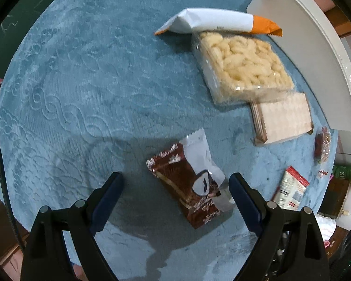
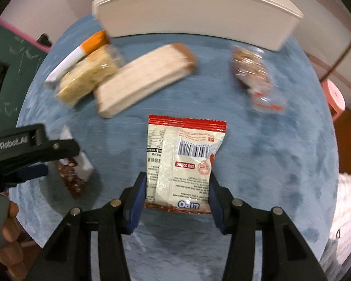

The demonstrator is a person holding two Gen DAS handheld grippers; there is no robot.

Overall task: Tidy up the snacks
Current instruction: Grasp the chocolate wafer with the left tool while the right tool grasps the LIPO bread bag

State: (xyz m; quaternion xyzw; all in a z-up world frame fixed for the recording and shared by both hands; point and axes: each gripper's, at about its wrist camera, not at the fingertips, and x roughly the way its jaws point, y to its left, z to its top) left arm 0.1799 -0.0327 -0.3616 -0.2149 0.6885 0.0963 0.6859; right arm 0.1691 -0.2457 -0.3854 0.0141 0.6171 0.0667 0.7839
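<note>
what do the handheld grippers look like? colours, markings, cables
Both grippers, left and right, have matte black angular linkage arms with round silver pivot pins and dark blue ridged finger pads. White "GenRobot.AI" lettering marks the left one's body. A black cable runs beside it.

red-and-cream snack packet [image 2: 183, 164] back side up, brown chocolate wafer pack [image 1: 189, 185] flat on blue cloth

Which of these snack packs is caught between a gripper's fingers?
The red-edged cream packet with the barcode: it sits between the right gripper fingers. The other snacks lie loose on the blue cloth.
</note>
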